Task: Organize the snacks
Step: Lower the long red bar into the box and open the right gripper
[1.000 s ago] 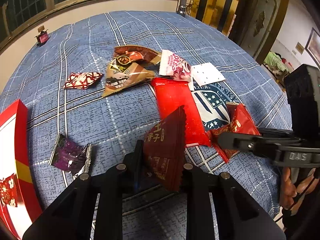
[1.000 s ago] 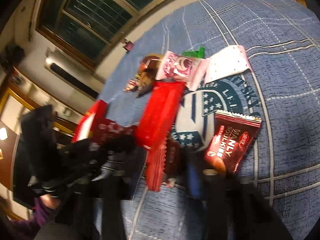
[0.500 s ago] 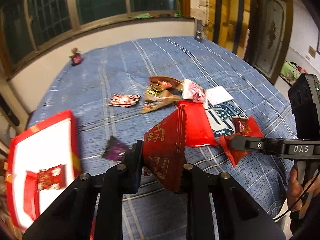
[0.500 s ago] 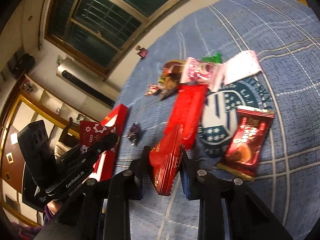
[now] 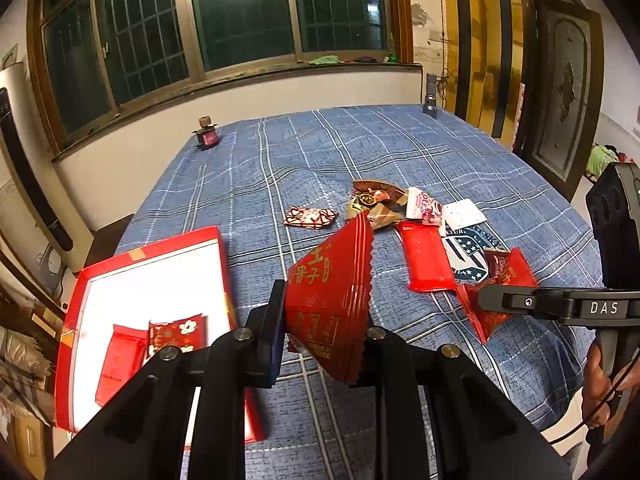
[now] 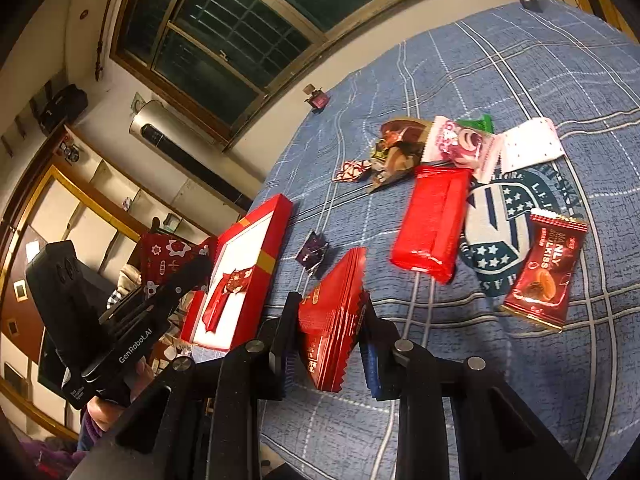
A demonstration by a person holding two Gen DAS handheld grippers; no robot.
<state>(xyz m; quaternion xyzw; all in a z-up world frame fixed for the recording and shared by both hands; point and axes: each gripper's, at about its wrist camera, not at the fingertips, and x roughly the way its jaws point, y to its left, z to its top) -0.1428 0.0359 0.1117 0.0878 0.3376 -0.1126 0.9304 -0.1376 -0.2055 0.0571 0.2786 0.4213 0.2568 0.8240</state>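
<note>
My left gripper (image 5: 320,340) is shut on a red snack packet with gold writing (image 5: 332,284), held above the blue plaid cloth just right of the open red box (image 5: 218,240). The box holds two red packets (image 5: 160,338). My right gripper (image 6: 326,344) is shut on another red packet (image 6: 334,312), also held above the cloth. In the right wrist view the left gripper (image 6: 188,268) holds its packet (image 6: 168,256) near the box (image 6: 276,220). In the left wrist view the right gripper (image 5: 486,300) holds its packet (image 5: 500,296).
Loose snacks lie on the cloth: a long red pack (image 6: 434,224), a brown cookie packet (image 6: 544,268), a pink packet (image 6: 460,144), a white sachet (image 6: 530,148), a brown bag (image 6: 396,148), a small red-white packet (image 5: 310,216) and a purple candy (image 6: 314,252). A small jar (image 5: 206,134) stands at the far edge.
Both grippers have risen and pulled back with their packets. The left one has swung toward the red box, which now shows fully.
</note>
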